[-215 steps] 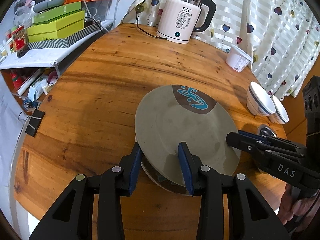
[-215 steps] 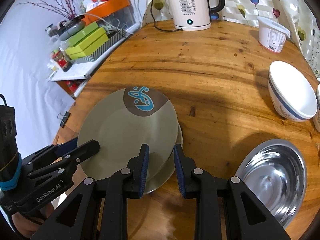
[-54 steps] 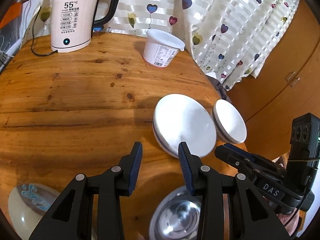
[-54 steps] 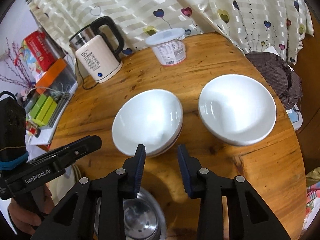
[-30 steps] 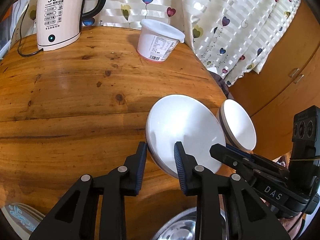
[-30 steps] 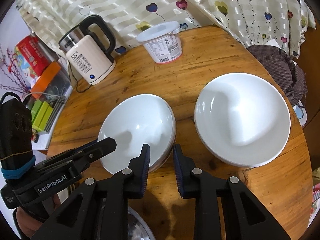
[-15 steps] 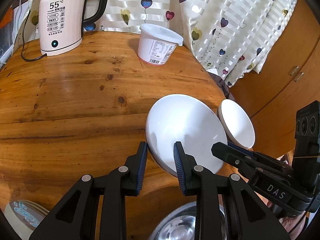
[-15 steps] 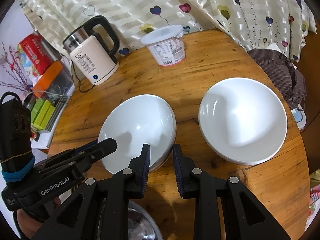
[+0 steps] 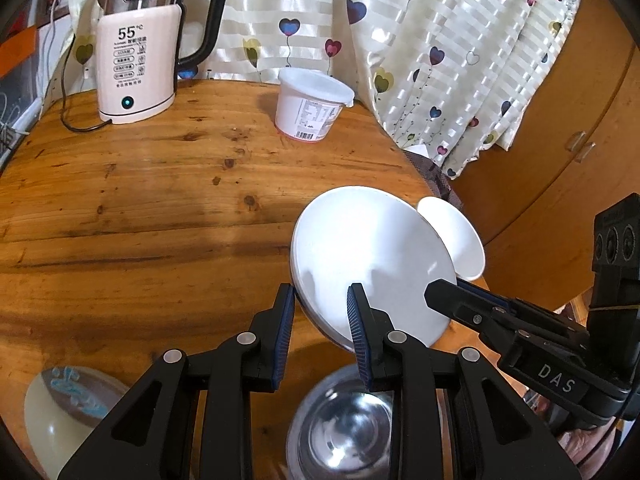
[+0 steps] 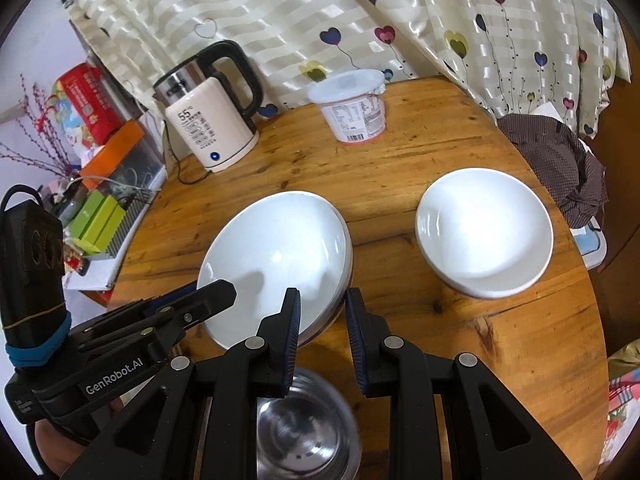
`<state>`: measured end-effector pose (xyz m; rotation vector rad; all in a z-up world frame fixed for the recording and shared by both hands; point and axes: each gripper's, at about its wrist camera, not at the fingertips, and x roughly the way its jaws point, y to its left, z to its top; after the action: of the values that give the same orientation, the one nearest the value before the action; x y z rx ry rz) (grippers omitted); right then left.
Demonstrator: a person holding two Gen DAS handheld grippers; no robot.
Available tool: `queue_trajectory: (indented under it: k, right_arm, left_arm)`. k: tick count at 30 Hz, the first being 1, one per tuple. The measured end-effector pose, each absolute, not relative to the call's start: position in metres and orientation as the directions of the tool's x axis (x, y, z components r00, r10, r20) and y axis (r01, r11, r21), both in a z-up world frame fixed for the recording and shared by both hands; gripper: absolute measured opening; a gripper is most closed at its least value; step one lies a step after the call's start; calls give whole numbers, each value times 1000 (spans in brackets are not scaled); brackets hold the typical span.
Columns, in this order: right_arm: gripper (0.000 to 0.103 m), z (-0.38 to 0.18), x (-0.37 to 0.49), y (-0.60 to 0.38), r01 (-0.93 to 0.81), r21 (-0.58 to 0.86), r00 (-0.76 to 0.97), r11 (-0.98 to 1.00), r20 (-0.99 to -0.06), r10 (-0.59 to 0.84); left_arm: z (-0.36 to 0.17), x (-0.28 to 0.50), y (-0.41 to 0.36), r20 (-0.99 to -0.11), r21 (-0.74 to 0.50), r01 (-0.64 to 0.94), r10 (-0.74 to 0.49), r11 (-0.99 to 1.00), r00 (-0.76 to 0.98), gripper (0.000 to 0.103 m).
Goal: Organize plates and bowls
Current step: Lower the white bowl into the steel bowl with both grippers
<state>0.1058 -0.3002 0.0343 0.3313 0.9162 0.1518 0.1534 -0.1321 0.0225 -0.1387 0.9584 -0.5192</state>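
Both grippers hold a large white bowl (image 9: 372, 264) by its near rim, tilted and raised a little off the round wooden table (image 9: 140, 208). My left gripper (image 9: 320, 320) is shut on the rim's left part, one finger inside the bowl and one outside. My right gripper (image 10: 322, 316) is shut on the rim's right part of the same white bowl (image 10: 276, 256). A second white bowl (image 10: 484, 236) rests on the table to the right. A steel bowl (image 10: 304, 428) lies just below the fingers. Stacked plates (image 9: 68, 404) with a blue pattern sit at the lower left.
An electric kettle (image 9: 136, 64) with its cord and a lidded white tub (image 9: 310, 108) stand at the table's far side by the curtain. A brown cloth (image 10: 560, 160) lies beyond the right edge. Green boxes (image 10: 100, 216) sit on a shelf to the left.
Both grippers have risen with the large white bowl between them. The view has pulled back, and the steel bowl now shows more beneath the fingers.
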Motion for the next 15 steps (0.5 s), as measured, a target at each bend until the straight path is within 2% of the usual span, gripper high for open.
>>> queue_trajectory:
  k: [15]
  right_arm:
    - [23,47,48,-280,-6,348,601,937,-748,282]
  left_arm:
    - [35,96,-115,-738,-319,368,-473,873,481,29]
